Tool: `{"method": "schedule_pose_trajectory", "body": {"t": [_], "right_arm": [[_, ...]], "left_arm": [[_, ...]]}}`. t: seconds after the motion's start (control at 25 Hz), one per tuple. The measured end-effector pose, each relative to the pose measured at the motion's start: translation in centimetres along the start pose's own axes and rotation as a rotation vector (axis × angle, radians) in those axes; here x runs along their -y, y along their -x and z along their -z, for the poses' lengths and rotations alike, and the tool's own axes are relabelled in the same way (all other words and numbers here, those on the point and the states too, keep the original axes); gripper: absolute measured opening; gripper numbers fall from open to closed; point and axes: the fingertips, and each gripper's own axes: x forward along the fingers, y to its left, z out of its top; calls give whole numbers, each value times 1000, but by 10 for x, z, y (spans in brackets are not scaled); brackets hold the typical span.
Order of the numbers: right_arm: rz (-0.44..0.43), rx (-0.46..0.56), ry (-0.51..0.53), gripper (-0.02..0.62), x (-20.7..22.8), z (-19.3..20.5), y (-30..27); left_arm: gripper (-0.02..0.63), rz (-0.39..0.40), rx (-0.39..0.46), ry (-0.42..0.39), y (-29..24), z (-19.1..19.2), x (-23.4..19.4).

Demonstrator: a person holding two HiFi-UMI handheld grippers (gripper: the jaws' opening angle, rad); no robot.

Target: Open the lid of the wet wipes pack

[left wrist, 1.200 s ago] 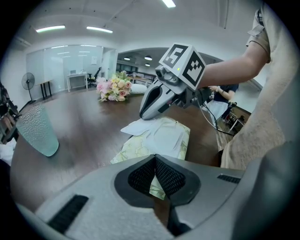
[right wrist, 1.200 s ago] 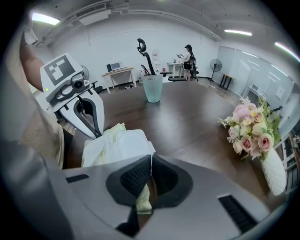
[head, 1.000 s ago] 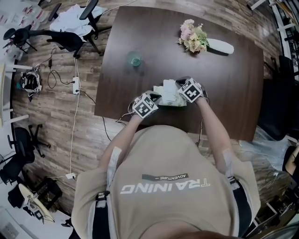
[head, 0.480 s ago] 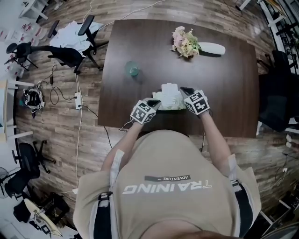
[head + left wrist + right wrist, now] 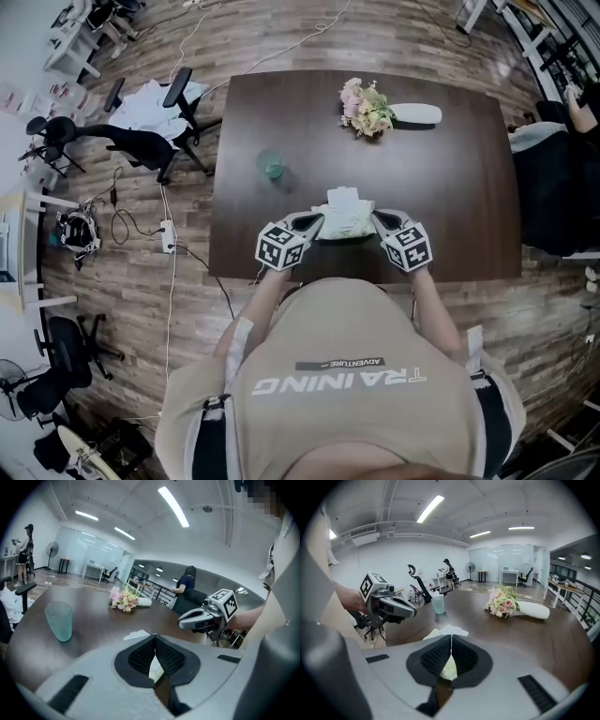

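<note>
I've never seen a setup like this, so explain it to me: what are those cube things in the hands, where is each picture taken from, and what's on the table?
No robot here: a person holds a left gripper and a right gripper, each topped by a marker cube. One picture looks down from the person's head; the other two look along each gripper's fingers. On the dark table are a wipes pack, a green cup and flowers. Both grippers' fingers are closed on the pack's ends.

Open office: swivel chairs (image 5: 141, 142), glass partitions (image 5: 502, 560)
</note>
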Motion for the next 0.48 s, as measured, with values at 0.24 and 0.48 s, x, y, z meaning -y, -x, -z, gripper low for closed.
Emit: {"method": "schedule_pose_trajectory", "body": {"t": [0.24, 0.48], "right_arm": [[10, 101, 41, 15, -10, -38, 25], [32, 195, 64, 15, -16, -87, 45]], "left_arm": [[9, 15, 111, -92, 18, -63, 18], [9, 2, 208, -184, 44, -112, 32]]}}
